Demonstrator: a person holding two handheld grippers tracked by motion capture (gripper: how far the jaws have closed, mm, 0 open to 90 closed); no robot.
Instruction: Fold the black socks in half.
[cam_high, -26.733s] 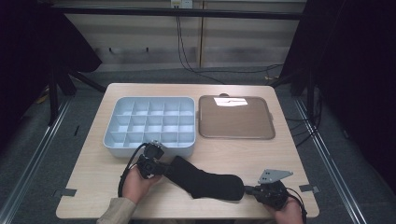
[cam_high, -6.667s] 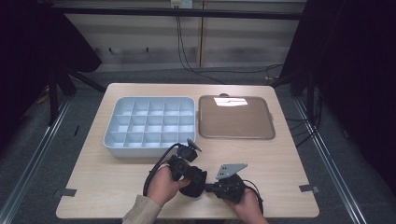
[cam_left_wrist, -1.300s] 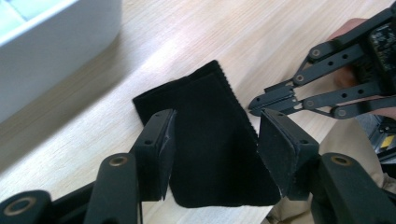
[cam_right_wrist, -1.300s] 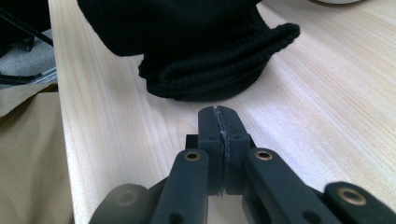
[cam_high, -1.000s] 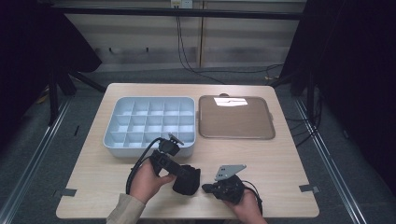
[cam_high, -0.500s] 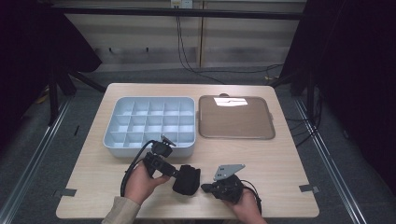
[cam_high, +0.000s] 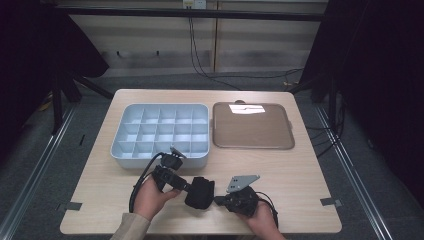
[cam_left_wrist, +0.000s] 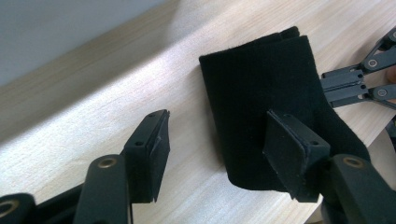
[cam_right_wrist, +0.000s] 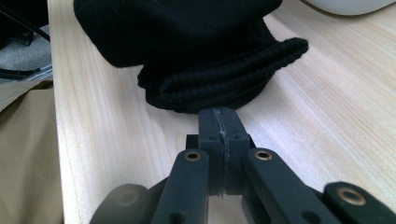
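**Black sock: folded bundle, hand-off in progress**

Black sock (cam_high: 200, 192) is lying folded into a thick bundle on the table (cam_high: 300, 175), near the front edge, in front of the compartment tray (cam_high: 160, 134) and well apart from the brown tray (cam_high: 252, 126).

Left to right:

- Left gripper (cam_high: 181, 184): you're holding it with jaws spread wide, nothing gripped. In the left gripper view the sock (cam_left_wrist: 275, 107) is sitting in front of one pad (cam_left_wrist: 292, 154), which overlaps the fold; the other pad is hanging over bare wood. So the bundle is off-centre to this gripper, not between the pads.
- Fix, my read: you're needing to shift sideways until the fold sits between both pads, then drop low so the bottom layer gets caught too. Close across the whole stack, not the top layer, or it's likely unrolling on lift.
- Right gripper (cam_high: 219, 200): jaws are pressed together. In the right gripper view (cam_right_wrist: 219, 122) the tips are touching the ribbed edge of the sock (cam_right_wrist: 224, 88); can't tell whether any fabric is pinched or they're just butting against it.
- Keep the right one pinning that edge while the left is closing, so the bundle isn't sliding across the wood.
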